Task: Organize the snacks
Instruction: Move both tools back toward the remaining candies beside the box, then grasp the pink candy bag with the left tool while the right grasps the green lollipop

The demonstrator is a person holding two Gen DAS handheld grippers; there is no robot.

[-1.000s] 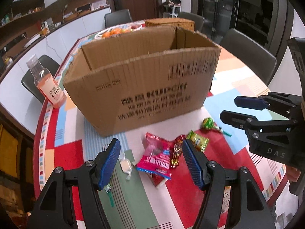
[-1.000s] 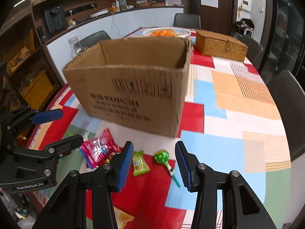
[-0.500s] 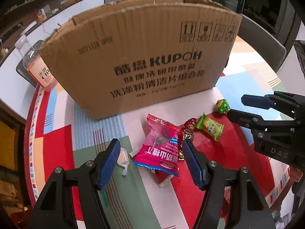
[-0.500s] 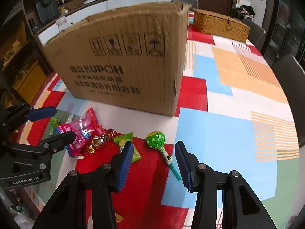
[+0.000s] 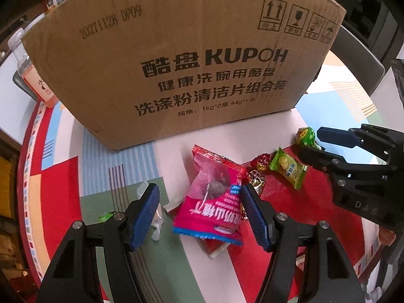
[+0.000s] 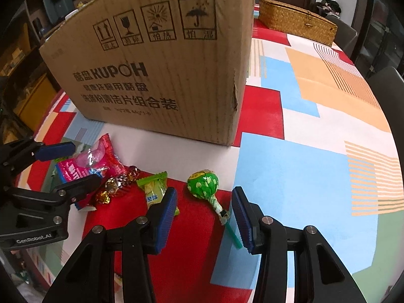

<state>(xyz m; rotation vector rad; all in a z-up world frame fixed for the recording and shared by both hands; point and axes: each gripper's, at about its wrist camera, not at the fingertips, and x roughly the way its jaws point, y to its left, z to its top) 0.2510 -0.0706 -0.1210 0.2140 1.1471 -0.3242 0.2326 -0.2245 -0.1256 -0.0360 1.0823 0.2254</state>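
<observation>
A brown KUPOH cardboard box (image 5: 181,58) stands on the table; it also shows in the right wrist view (image 6: 161,75). In front of it lie snacks. My left gripper (image 5: 200,212) is open and low, its jaws on either side of a pink snack packet (image 5: 214,197). My right gripper (image 6: 203,218) is open, straddling the stick of a green lollipop (image 6: 203,184). A green candy packet (image 6: 155,192) and foil-wrapped candies (image 6: 113,186) lie between the pink packet (image 6: 96,161) and the lollipop.
A patterned tablecloth (image 6: 290,171) covers the table. A clear-wrapped candy (image 5: 156,217) lies by my left finger. A bottle with pink liquid (image 5: 32,75) stands left of the box. A wicker basket (image 6: 295,22) sits at the far right. A chair (image 5: 358,58) stands behind the table.
Both grippers have moved down and forward toward the snacks. The box now fills more of each view. The jaws stay open.
</observation>
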